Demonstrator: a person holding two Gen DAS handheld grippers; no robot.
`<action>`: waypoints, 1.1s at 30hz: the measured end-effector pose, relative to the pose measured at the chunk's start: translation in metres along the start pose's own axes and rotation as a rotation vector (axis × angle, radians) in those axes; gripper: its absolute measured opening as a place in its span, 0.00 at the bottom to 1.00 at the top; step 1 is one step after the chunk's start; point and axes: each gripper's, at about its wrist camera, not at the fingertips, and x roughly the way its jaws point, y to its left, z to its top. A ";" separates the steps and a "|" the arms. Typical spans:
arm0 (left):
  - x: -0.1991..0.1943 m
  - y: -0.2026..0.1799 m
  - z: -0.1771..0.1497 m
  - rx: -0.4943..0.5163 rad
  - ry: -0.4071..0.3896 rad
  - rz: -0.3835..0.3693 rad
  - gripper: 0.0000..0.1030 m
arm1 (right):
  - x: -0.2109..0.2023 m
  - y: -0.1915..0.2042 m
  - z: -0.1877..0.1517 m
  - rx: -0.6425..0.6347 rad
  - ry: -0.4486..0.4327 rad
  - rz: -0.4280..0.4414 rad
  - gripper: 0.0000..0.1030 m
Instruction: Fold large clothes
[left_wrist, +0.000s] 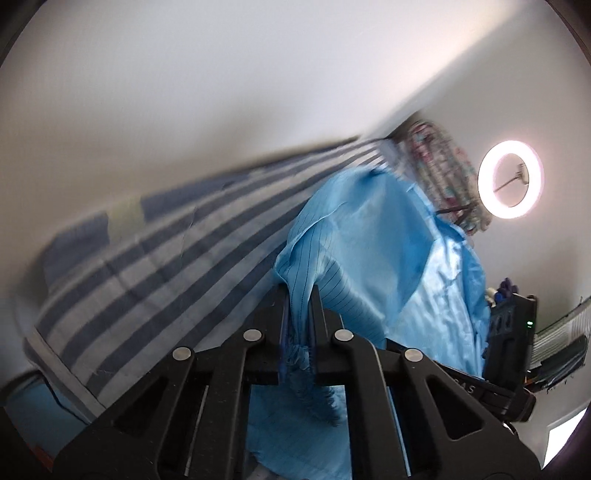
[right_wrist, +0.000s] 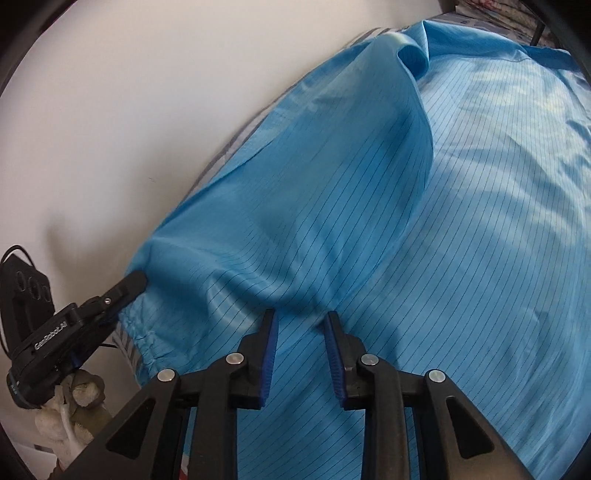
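Blue garment (left_wrist: 369, 236) cuff pinched in left gripper (left_wrist: 300, 295) jaws; right gripper (right_wrist: 300, 317) jaws narrow, fabric between, unpinched.

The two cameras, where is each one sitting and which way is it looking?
Left wrist: on the left gripper, looking along its jaws, shut on the blue garment over a striped sheet; right gripper's body at the right edge.
Right wrist: on the right gripper, looking down at the garment; left gripper and a gloved hand show.
Shared: the garment, and each sees the other gripper.
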 end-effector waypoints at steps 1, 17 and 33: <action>-0.006 -0.003 0.002 0.017 -0.018 -0.001 0.06 | -0.003 0.000 0.001 -0.001 -0.010 0.006 0.30; -0.067 -0.040 0.006 0.381 -0.140 0.033 0.05 | -0.083 -0.024 0.051 0.111 -0.223 0.006 0.52; -0.074 -0.045 -0.001 0.458 -0.130 0.005 0.05 | -0.027 0.047 0.170 0.107 -0.108 0.020 0.52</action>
